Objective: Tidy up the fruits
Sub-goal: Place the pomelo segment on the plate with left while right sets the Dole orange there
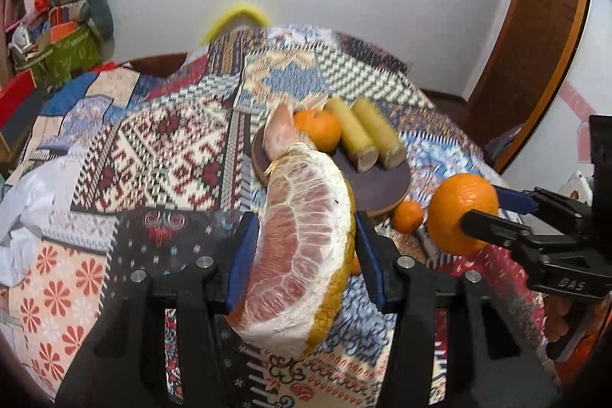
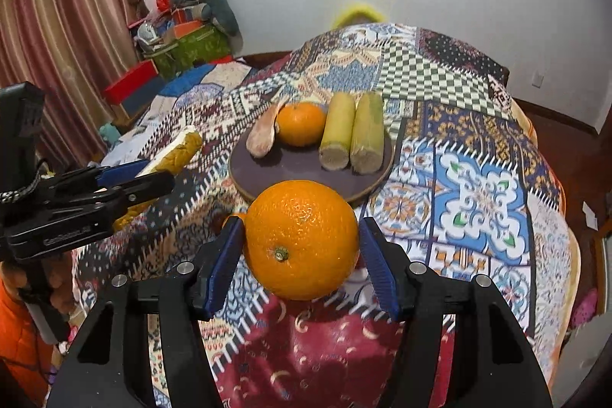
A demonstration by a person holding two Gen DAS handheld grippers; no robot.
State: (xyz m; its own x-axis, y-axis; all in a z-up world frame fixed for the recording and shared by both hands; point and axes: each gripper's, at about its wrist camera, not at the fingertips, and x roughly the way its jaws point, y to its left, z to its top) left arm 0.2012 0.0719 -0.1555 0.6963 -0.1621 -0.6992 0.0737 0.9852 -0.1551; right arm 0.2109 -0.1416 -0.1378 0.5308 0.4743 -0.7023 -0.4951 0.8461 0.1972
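Note:
My left gripper (image 1: pixel 302 255) is shut on a large pomelo wedge (image 1: pixel 302 247) with pink flesh and yellow rind, held above the patterned cloth; it shows at the left of the right wrist view (image 2: pixel 176 150). My right gripper (image 2: pixel 302 251) is shut on a big orange (image 2: pixel 302 239), also seen in the left wrist view (image 1: pixel 461 211). Ahead lies a round dark plate (image 2: pixel 302 174) holding a pomelo slice (image 2: pixel 262 136), an orange (image 2: pixel 300 123) and two sugarcane pieces (image 2: pixel 352 132). A small tangerine (image 1: pixel 407 215) sits on the cloth by the plate's near rim.
The table wears a patchwork patterned cloth (image 2: pixel 478 178). A white plastic bag (image 1: pixel 26 213) lies at its left edge. Boxes and bags (image 2: pixel 183 33) are piled in the far left corner by a curtain. A yellow chair back (image 2: pixel 357 12) stands behind the table.

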